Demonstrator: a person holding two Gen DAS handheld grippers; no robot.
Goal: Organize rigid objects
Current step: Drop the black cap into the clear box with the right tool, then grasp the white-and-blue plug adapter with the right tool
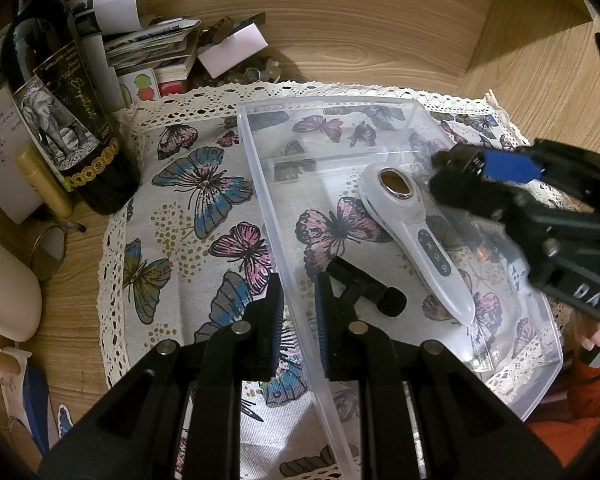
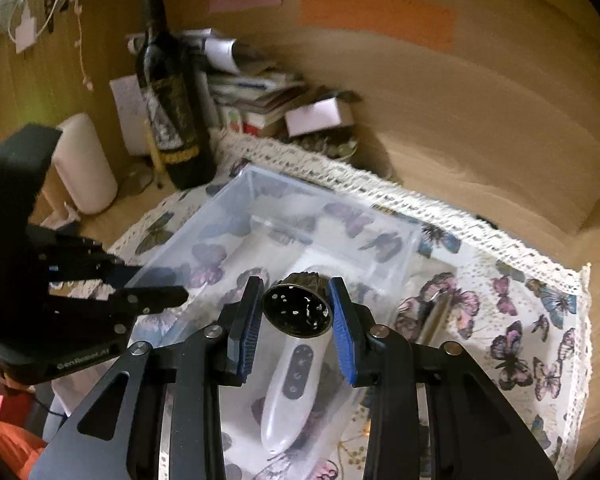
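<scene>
While the left gripper [image 1: 298,312] is clamped on the clear bin's [image 1: 260,168] wall, a small dark cylinder [image 2: 298,310], seemingly rigid and light, is gripped across its sides by the right gripper [image 2: 296,328] above the bin.

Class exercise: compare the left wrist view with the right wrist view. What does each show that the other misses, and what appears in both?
Only the left wrist view shows the left gripper clamped on the clear bin's wall, a black T-shaped part lying inside the bin, and a round mirror on the desk.

Only the right wrist view shows the face of the dark round object held by the right gripper, and the coloured paper notes on the back wall.

Both show the white handheld device in the bin, the butterfly cloth and the wine bottle.
</scene>
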